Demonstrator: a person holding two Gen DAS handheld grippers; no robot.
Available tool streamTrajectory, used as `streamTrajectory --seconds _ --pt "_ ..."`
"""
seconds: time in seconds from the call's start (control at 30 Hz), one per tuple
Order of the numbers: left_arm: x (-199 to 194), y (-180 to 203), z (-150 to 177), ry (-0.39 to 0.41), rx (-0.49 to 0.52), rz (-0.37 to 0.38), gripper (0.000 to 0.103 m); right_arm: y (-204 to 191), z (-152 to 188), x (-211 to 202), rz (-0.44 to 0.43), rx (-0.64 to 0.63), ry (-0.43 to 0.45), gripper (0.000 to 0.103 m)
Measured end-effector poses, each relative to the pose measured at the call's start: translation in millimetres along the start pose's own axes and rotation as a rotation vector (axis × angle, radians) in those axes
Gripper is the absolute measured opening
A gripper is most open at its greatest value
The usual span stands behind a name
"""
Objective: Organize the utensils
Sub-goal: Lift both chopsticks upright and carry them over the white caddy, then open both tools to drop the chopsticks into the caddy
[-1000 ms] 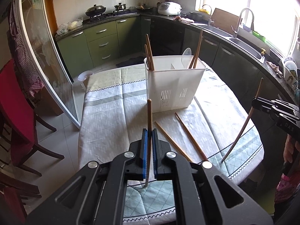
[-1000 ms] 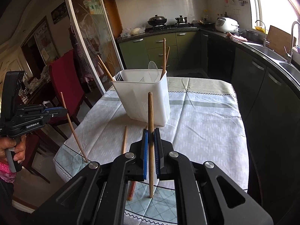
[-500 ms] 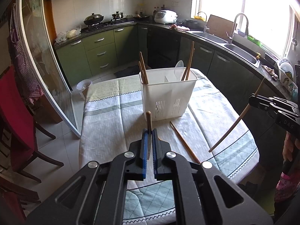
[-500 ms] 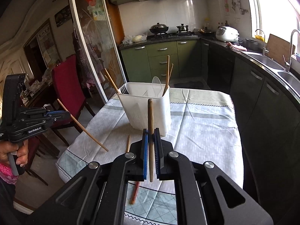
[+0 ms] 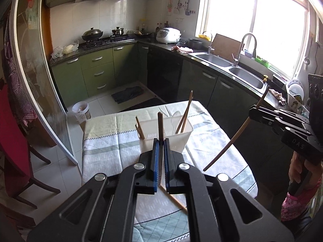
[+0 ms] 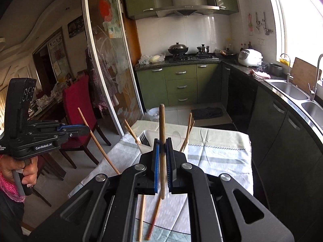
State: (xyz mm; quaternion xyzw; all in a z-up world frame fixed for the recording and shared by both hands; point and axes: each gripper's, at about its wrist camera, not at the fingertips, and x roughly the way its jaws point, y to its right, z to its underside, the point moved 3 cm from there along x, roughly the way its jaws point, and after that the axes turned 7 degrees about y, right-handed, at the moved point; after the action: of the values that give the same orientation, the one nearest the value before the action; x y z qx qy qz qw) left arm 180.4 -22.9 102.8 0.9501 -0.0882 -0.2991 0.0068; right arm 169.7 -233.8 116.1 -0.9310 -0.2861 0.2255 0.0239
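Here, in the left wrist view: left claw point(image 5: 160, 161) clamped on an upright chopstick point(image 5: 160, 127), lifted above the table point(image 5: 105, 149), white holder point(image 5: 186, 130) just beyond. Light, stiff, smooth wood; likely to pivot or slip unless pinched near mid-length. Already standing in the holder: more chopsticks and a pale spoon point(image 5: 176, 117).

Next, the right wrist view: right claw point(image 6: 162, 165) shut on a second chopstick point(image 6: 162, 125), also upright. Below, two loose sticks point(image 6: 141, 217) lying on the cloth. Between claw and holder, nothing but air.

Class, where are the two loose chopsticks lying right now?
In the right wrist view, both loose chopsticks lie on the tablecloth below the right gripper.
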Motion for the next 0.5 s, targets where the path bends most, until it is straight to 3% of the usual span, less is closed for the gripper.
streamTrajectory --seconds 0.3,0.5 --pt "4.0 10.4 -82.9 0.125 0.003 0.004 0.005 11.2 -76.9 16.0 0.024 0.029 0.103 0.007" --pt "43.5 4.6 -97.0 0.13 -0.003 -0.03 0.005 25.2 -97.4 54.9 0.063 0.039 0.109 0.007"
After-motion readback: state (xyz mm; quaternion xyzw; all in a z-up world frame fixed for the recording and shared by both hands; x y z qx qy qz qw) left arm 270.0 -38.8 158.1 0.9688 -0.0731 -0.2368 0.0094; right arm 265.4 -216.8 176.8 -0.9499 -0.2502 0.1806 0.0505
